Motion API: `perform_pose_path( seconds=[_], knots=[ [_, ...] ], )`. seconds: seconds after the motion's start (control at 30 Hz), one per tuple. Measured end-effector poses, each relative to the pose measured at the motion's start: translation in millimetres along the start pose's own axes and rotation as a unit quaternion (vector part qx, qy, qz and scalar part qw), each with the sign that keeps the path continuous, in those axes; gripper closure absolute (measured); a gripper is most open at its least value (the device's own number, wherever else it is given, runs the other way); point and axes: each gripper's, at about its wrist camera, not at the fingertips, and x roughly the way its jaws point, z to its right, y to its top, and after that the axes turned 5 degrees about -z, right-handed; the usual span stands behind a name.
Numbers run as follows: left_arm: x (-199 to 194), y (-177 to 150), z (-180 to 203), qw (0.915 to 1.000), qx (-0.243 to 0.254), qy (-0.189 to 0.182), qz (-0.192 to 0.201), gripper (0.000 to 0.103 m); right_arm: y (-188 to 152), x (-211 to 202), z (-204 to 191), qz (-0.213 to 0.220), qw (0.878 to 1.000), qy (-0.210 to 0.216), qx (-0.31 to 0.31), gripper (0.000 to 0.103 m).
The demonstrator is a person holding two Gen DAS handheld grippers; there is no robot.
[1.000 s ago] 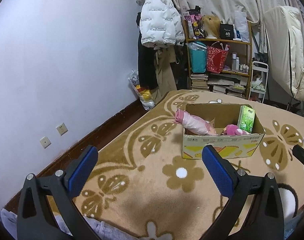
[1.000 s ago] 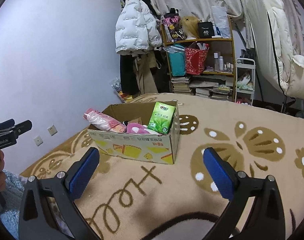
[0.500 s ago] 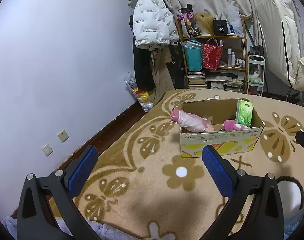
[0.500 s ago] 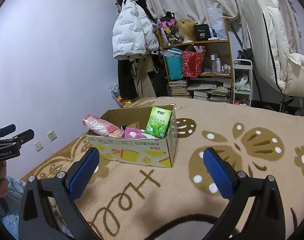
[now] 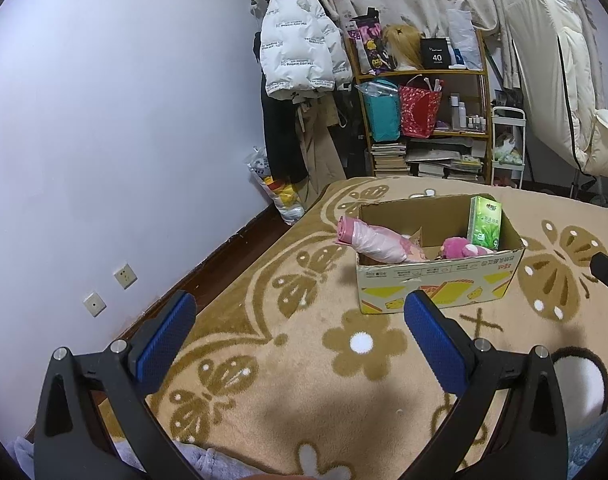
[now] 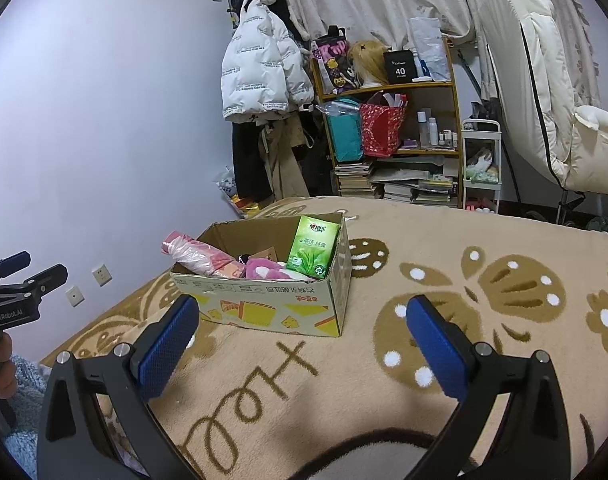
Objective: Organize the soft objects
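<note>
A: Where do things stand?

B: Both claws are spread wide and carry nothing. The left gripper (image 5: 295, 316) hangs above the tan blanket with brown flower and butterfly patterns (image 5: 263, 344), and the right gripper (image 6: 301, 322) does the same, both well short of the open cardboard box with yellow print (image 6: 271, 300).

A: And the soft things?

B: In the box. A pink plastic-wrapped roll (image 5: 370, 240) leans over its left rim, a magenta plush toy (image 5: 458, 247) lies at the bottom, and a green tissue pack (image 6: 314, 252) stands upright against the right wall. I see no loose soft item on the blanket in either view.

A: What could go wrong?

B: I'd say the roll is the weak spot. It overhangs the rim, so a nudge from a finger reaching in could tip it out. The tissue pack stands on end and could topple if the plush beside it is dragged. The box looks light; a one-sided pull might slide it across the blanket. The two grippers aim at the same box, so they could collide.
</note>
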Motion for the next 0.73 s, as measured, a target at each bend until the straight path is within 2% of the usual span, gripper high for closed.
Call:
perform_pose_path(
  seconds=[0.73],
  knots=[
    [-0.8, -1.7, -3.1, 0.9999, 0.013, 0.001, 0.003, 0.0, 0.4, -2.8, 0.5, 0.003, 1.0, -0.006, 0.006, 0.0]
  ],
)
